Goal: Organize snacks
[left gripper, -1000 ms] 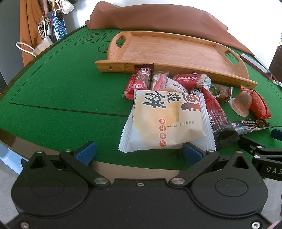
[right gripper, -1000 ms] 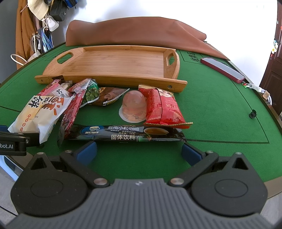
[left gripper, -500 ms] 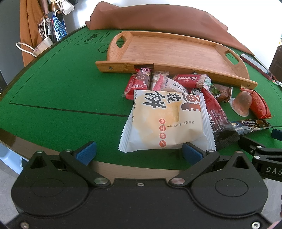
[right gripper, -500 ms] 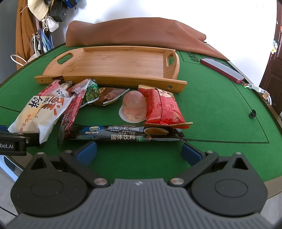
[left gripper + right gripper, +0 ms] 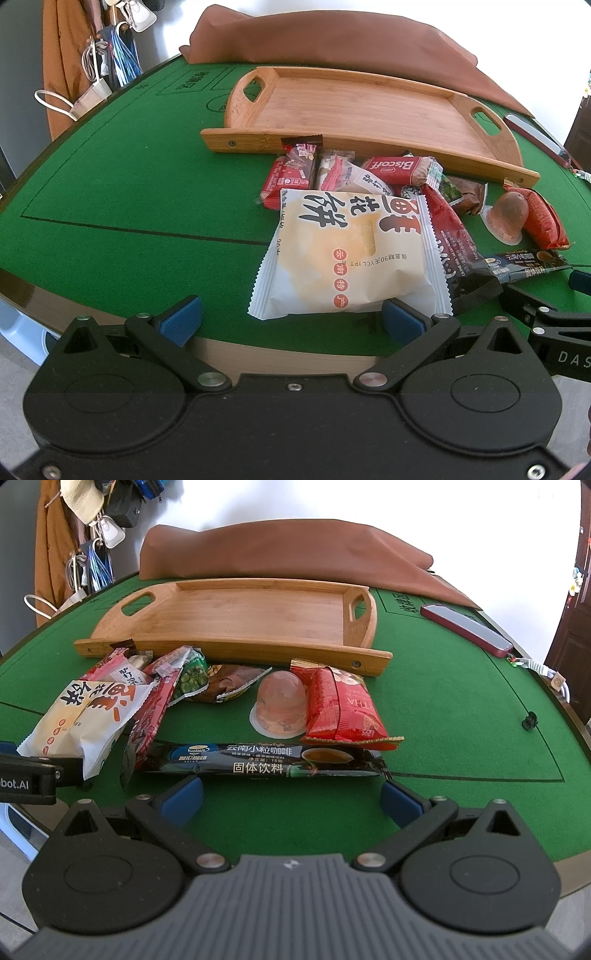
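Left wrist view: left gripper (image 5: pixel 291 319) at the near table edge, blue pads spread wide, nothing between them. Its right pad (image 5: pixel 400 320) sits just at the near edge of a white pastry packet (image 5: pixel 351 258); whether it touches, cannot tell. The packet lies flat on the green felt table (image 5: pixel 129 192), printed side up, overlapping a dark red packet (image 5: pixel 448 236) on its right. Beyond it, a heap of small snacks: a red-brown bar (image 5: pixel 295 171) leaning on the wooden tray (image 5: pixel 369 107) front wall, a Biscoff packet (image 5: pixel 397 170), other wrappers partly buried. The tray holds nothing; it stands on the felt just behind the heap.

Right wrist view: right gripper (image 5: pixel 291 799) likewise wide apart, holding nothing. A long black coffee sachet (image 5: pixel 266 760) lies crosswise just ahead of the pads, not touching them as far as can be seen. Behind it: a jelly cup (image 5: pixel 280 705) standing rim-down, a red packet (image 5: pixel 343 709) just beside it with its lower end overlapping the sachet, a green pea packet (image 5: pixel 192 679) and a brown wrapper (image 5: pixel 232 679) near the tray front.

A phone (image 5: pixel 467 629) lies on the felt right of the tray, well apart from the snacks. A brown cloth (image 5: pixel 280 554) is bunched behind the tray.
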`<action>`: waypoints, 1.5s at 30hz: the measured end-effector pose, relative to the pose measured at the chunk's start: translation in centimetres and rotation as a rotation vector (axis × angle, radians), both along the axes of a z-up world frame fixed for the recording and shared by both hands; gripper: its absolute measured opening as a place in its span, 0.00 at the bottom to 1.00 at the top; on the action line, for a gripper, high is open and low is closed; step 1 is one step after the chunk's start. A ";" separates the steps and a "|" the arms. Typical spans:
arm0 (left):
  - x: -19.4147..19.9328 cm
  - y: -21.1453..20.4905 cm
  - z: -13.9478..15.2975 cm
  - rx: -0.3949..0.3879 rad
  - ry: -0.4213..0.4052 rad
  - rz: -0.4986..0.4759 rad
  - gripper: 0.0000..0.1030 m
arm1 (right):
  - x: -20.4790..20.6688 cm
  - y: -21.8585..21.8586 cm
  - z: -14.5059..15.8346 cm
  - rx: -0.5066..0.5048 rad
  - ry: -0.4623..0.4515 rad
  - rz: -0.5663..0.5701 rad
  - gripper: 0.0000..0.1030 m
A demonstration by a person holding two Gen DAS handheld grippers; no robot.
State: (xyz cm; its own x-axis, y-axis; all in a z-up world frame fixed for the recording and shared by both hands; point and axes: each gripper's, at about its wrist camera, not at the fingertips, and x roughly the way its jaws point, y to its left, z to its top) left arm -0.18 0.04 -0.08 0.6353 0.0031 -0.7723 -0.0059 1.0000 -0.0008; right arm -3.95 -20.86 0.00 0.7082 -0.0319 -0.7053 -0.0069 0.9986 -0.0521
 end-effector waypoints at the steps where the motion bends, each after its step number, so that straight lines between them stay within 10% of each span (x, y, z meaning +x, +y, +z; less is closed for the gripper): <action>1: -0.2 0.0 0.0 0.000 -0.002 -0.002 1.00 | -0.1 0.0 0.1 0.000 0.000 0.000 1.00; 21: -0.9 0.4 0.0 -0.010 -0.044 -0.051 1.00 | -0.7 -0.5 -0.1 0.010 -0.059 0.059 1.00; 27: -1.2 0.8 1.1 -0.127 -0.071 -0.081 1.00 | -0.6 -0.7 0.1 0.032 -0.057 0.111 1.00; 45: 0.5 -2.2 1.5 -0.081 -0.111 -0.107 1.00 | 3.0 -5.1 2.2 0.072 -0.140 -0.040 0.89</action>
